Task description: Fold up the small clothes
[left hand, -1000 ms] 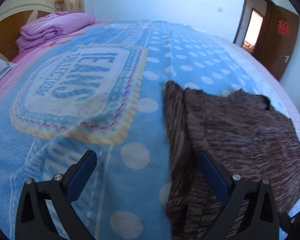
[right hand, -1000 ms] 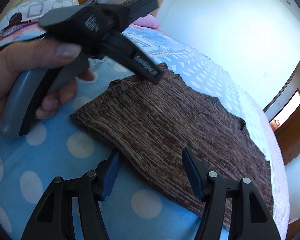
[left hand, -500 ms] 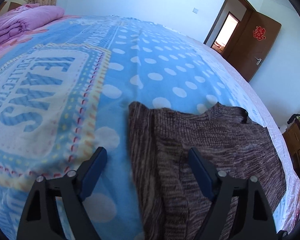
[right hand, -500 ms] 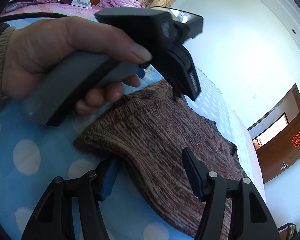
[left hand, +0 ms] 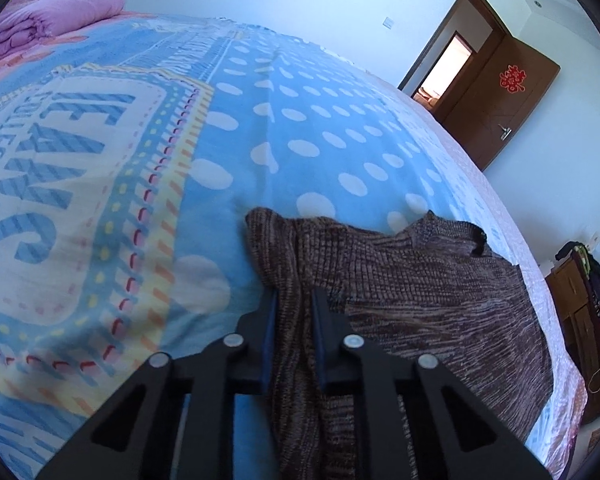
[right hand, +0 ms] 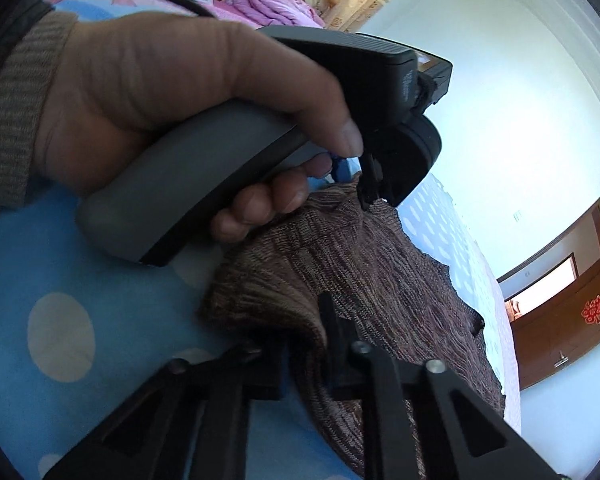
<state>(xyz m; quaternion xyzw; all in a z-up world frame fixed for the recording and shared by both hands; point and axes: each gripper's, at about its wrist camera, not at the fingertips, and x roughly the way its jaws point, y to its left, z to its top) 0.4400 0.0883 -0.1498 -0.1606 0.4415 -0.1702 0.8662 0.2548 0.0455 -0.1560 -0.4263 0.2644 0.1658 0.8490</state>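
A brown knitted sweater (left hand: 432, 292) lies on the blue dotted bedspread (left hand: 260, 128), partly folded along its left edge. My left gripper (left hand: 294, 300) is shut on the sweater's folded left edge near its far corner. My right gripper (right hand: 306, 320) is shut on the sweater (right hand: 380, 280) at its near edge, which bunches up between the fingers. The left gripper (right hand: 370, 196) and the hand holding it fill the upper left of the right wrist view.
A folded pink quilt (left hand: 52, 16) lies at the head of the bed. A brown door (left hand: 500, 108) stands open at the far right. A wooden cabinet with clothes (left hand: 584, 292) stands past the bed's right edge.
Both grippers were open over the sweater's edge. Both have moved in and closed on the cloth, and the edge now bunches and lifts slightly.
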